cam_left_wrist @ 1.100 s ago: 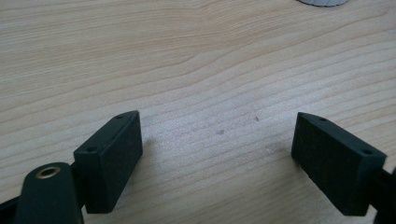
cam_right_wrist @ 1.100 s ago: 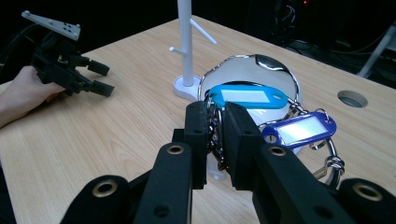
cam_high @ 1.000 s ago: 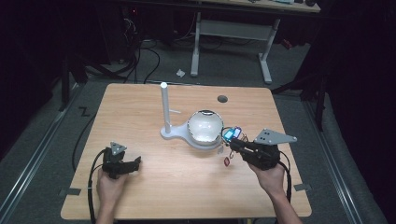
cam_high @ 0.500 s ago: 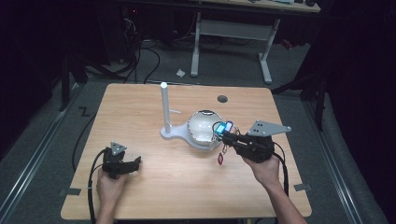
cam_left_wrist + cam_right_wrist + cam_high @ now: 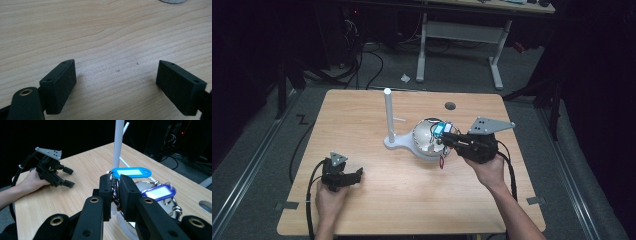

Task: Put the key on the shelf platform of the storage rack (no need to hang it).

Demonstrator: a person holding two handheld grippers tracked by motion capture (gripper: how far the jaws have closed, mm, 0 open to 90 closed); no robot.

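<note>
Wooden table (image 5: 362, 120), lots of bare top left of and in front of the white stand (image 5: 388, 117); stand sits near table centre, upright post on a flat base. White bowl (image 5: 422, 142) touches the stand's base on its right side. Cable hole (image 5: 450, 106) behind the bowl, near the far edge. Left gripper (image 5: 354, 176) rests well in front-left of the stand near the front edge, held by the left hand (image 5: 329, 197), jaws spread wide over bare wood in the left gripper view. Right gripper (image 5: 115, 191) at the bowl's right rim, jaws pinching a key ring bunch (image 5: 114, 187). Right gripper view shows blue tag (image 5: 131, 172) and purple tag (image 5: 158, 192) clearly; high view adds a red tag (image 5: 441, 163) hanging below.
</note>
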